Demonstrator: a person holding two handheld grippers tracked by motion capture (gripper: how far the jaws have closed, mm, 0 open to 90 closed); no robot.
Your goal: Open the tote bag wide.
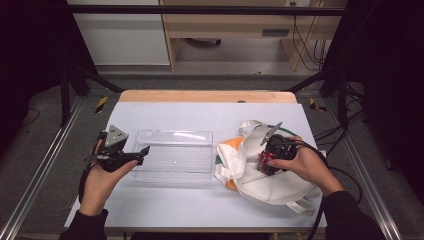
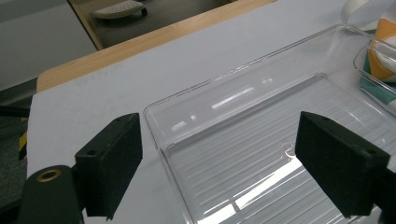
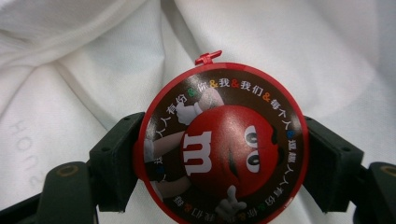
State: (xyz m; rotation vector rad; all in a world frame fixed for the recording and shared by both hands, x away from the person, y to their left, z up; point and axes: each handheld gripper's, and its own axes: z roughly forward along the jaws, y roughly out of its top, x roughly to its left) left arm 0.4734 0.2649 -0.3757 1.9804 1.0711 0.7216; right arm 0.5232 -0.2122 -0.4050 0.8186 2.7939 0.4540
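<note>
My right gripper (image 3: 223,161) is shut on a round red candy container (image 3: 224,140) with a cartoon face on its lid, one pad pressed against each side. It is held just over a white cloth tote bag (image 3: 88,65). From the high view the right gripper (image 1: 264,162) and the container (image 1: 262,158) are over the bag (image 1: 260,187) at the table's right. A clear plastic tray (image 1: 172,133) lies in the middle of the table. My left gripper (image 1: 143,151) is open at the tray's left end. In the left gripper view the jaws (image 2: 219,140) stand wide, one on each side of the tray's (image 2: 261,116) near corner, touching nothing.
An orange, white and green item (image 1: 226,146) lies partly under the bag, against the tray's right end, and it is also in the left gripper view (image 2: 380,42). The table has a white cover (image 1: 200,112) and a wooden far edge (image 1: 205,96). Metal frame rails run along both sides.
</note>
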